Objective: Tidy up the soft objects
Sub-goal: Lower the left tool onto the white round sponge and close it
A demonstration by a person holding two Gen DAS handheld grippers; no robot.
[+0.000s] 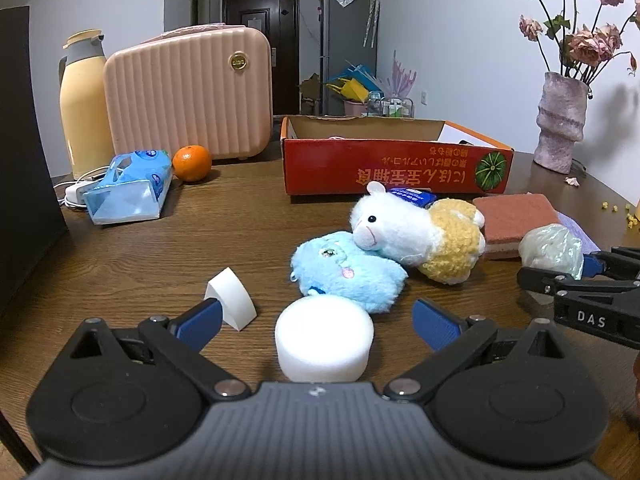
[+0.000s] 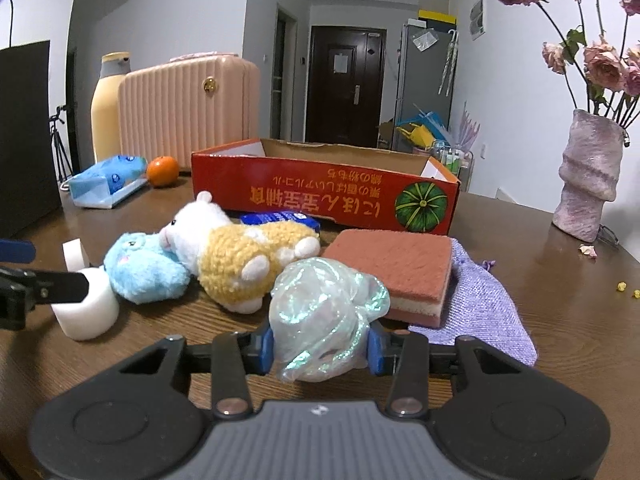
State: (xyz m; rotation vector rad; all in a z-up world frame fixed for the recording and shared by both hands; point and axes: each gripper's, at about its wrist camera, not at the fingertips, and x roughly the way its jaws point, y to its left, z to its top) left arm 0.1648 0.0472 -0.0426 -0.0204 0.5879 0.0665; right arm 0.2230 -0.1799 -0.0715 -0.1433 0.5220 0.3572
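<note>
Your right gripper (image 2: 320,344) has its jaws clamped on the iridescent wrapped ball (image 2: 324,320) just above the desk (image 2: 560,320); your left gripper (image 1: 318,320) stands wide apart around the white foam cylinder (image 1: 324,336).

My hand-held gripper (image 2: 320,346) has blue pads (image 2: 265,346) against an iridescent, pearly wrapped ball (image 2: 324,316). Nearby: a sky-blue plush (image 2: 146,270), white-and-yellow alpaca (image 2: 240,256), terracotta sponge (image 2: 394,270), lilac pouch (image 2: 480,312), and a red box (image 2: 320,200) with a green pumpkin print.

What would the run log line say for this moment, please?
left gripper: open, around white foam puck | right gripper: shut on shiny bag | red box: behind toys
</note>
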